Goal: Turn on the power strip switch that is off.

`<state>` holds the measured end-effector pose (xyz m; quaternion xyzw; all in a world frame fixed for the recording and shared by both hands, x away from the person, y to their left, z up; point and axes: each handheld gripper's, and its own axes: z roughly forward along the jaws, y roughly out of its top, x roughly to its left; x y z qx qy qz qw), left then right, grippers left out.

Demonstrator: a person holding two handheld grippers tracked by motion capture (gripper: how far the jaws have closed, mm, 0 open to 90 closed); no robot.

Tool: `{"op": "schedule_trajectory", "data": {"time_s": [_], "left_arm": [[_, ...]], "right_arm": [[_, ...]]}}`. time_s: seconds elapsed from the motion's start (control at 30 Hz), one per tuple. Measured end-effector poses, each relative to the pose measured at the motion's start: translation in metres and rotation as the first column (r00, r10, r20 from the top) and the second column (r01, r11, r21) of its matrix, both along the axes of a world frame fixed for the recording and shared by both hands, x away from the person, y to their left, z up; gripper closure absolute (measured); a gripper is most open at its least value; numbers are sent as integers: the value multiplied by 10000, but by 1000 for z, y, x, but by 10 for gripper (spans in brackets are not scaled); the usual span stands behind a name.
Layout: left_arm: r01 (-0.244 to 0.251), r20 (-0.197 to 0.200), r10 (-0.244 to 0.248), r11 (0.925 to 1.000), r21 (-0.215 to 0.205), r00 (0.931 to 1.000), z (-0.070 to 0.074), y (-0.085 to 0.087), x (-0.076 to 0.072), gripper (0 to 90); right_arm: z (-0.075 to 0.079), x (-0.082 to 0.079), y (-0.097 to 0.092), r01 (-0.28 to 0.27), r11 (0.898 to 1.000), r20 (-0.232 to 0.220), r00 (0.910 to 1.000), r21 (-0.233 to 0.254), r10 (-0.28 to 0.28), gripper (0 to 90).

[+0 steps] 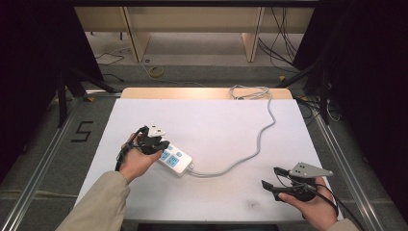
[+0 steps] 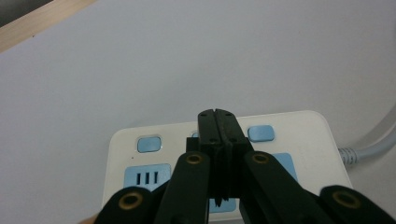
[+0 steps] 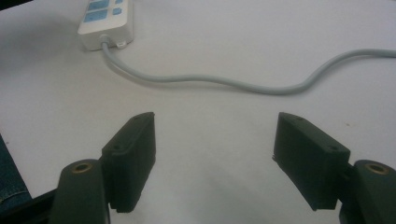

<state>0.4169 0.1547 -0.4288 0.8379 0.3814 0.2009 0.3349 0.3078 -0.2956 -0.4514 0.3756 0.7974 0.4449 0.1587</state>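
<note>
A white power strip [image 1: 175, 159] with blue socket faces and blue buttons lies left of centre on the white table [image 1: 216, 120]. Its grey cable [image 1: 260, 139] snakes toward the far edge. My left gripper [image 1: 163, 144] is shut, its tips resting on the strip's near-left end. In the left gripper view the closed jaws [image 2: 218, 119] sit on the strip [image 2: 303, 135] in the button row, between two blue buttons [image 2: 149, 143]. My right gripper [image 1: 269, 176] hovers open at the front right, nothing between its fingers. The right gripper view shows its wide gap [image 3: 215, 154], the cable [image 3: 210, 81] and the strip [image 3: 106, 18] beyond.
The cable's end lies coiled [image 1: 248, 91] at the table's wooden far edge [image 1: 144, 93]. Metal rails run along both sides of the table. A floor mark "5" [image 1: 82, 131] is at the left. Dark curtains stand on either side.
</note>
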Motion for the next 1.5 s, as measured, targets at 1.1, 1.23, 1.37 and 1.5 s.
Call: {"op": "schedule_trajectory", "data": {"time_s": [1.1,1.23,1.37,1.5], "left_arm": [[-54,-239,62,9995,310,9997,-5,-8,15,900],[-31,-308,41,9995,326,9995,-6,-10,17,900],[25,-388,-11,9993,364,9992,-6,-11,18,900],[3,-360,11,9993,371,9994,-5,-12,19,900]], "right_arm": [[0,0,0,-11,10000,-30,10000,16,11,301],[0,0,1,-27,10000,-45,10000,-3,27,301],[0,0,1,-26,10000,-44,10000,-18,26,301],[0,0,0,-27,10000,-48,10000,-17,27,300]]}}
